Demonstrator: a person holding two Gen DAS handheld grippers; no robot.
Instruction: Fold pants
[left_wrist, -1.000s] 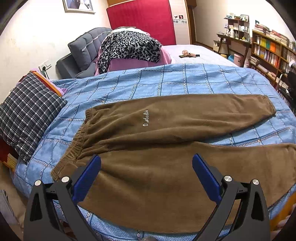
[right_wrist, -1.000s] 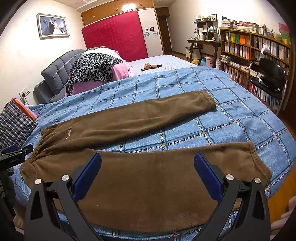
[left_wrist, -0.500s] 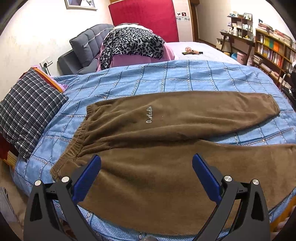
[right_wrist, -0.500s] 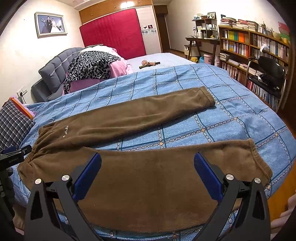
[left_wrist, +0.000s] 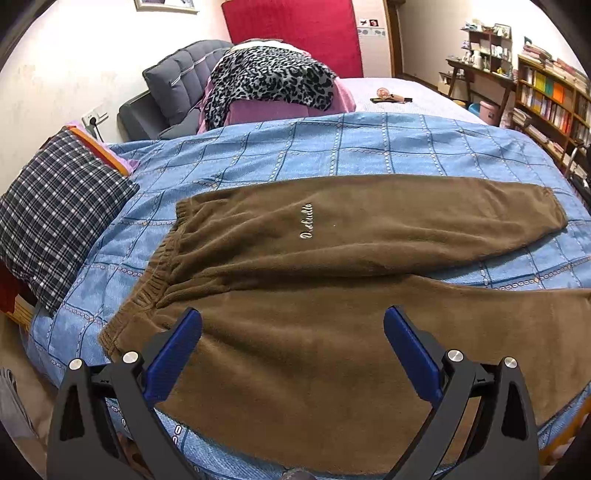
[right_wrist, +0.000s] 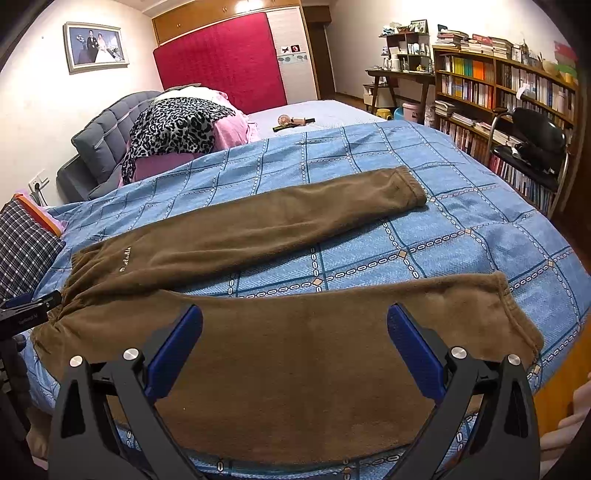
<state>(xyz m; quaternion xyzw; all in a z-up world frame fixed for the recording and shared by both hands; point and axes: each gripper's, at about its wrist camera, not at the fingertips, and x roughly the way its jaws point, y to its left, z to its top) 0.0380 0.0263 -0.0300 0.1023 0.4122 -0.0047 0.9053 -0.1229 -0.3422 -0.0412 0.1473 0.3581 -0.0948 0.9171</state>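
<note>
A: Where are the pants?

B: I see the brown pants (left_wrist: 332, 295) spread flat on the blue checked bedspread (left_wrist: 369, 147), waistband toward the plaid pillow (left_wrist: 55, 214), legs apart in a V. The far leg has white script stitched near the hip.

A: And your grippers?

B: My left gripper (left_wrist: 293, 325) hangs above the near leg close to the waistband, its blue pads (left_wrist: 173, 354) spread wide with nothing between them. My right gripper (right_wrist: 295, 325) hangs above the same leg further toward the cuff (right_wrist: 517, 314), fingers equally wide apart and holding nothing.

A: Any contact with the fabric?

B: I cannot tell from these views.

A: Anything else close by?

B: A leopard-print blanket (right_wrist: 173, 125) lies heaped near the grey headboard (right_wrist: 99, 144), well apart from the pants.
</note>
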